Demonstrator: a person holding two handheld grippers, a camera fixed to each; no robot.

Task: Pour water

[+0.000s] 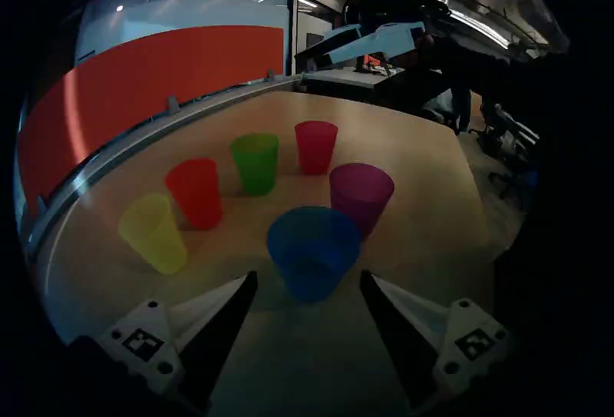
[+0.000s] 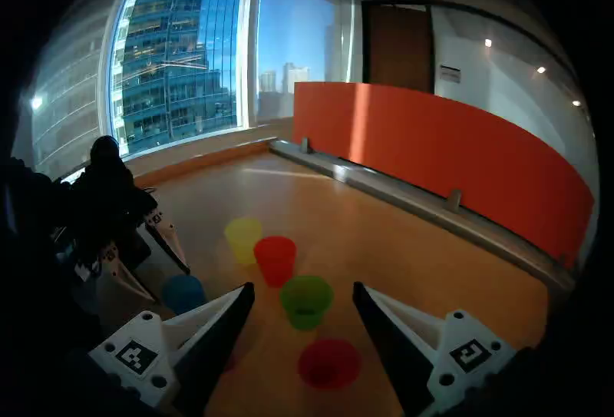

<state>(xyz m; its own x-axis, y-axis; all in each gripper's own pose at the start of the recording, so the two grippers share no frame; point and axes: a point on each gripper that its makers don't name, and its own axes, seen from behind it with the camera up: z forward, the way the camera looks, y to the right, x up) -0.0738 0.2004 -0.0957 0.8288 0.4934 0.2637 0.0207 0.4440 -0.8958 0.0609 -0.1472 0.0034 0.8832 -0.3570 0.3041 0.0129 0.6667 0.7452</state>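
Blue cup (image 1: 313, 252): upright on the wooden table (image 1: 430, 163), nearest of six, just ahead of my left gripper (image 1: 307, 275), whose fingers are spread wide with nothing pinched. Purple cup (image 1: 361, 194): just beside it, farther and to the right (mind the clearance). Right gripper (image 2: 302, 286): likewise spread and empty, pointed at the green cup (image 2: 305, 302). Water level: cannot tell. Handling note: I would slide forward until the blue cup sits centred between the fingers, close gently on its middle, and lift straight before tilting.
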